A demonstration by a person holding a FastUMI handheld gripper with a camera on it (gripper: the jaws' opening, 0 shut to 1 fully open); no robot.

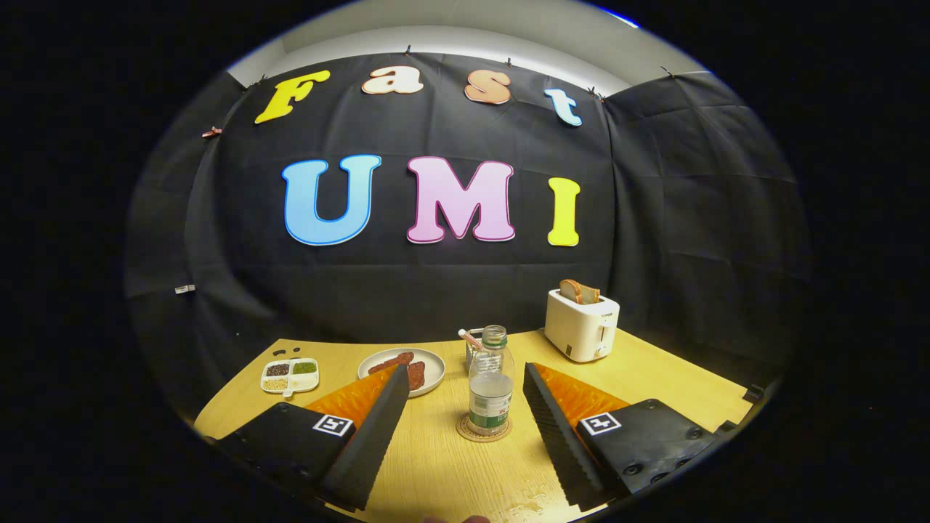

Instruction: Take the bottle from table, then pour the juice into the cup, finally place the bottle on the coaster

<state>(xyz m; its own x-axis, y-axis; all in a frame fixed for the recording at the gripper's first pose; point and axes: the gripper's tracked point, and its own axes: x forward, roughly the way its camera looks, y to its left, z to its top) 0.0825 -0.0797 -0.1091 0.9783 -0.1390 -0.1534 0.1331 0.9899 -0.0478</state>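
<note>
My gripper [465, 407] hangs spread wide above the light wooden table [654, 378], touching nothing. Between the fingers, just ahead, the clear plastic bottle with a green-and-white label [491, 385] stands upright on the round cork coaster [483, 428]. Right behind it sits a small cup holding a straw [474, 347]. Beyond are a white plate of sausages [407, 369], a divided white dish of seeds [290, 375], and a white toaster with a bread slice [582, 323].

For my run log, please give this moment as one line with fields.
stage: bottle standing on coaster | gripper: open, bottle between fingers, not touching | behind bottle: plate, toaster
</note>
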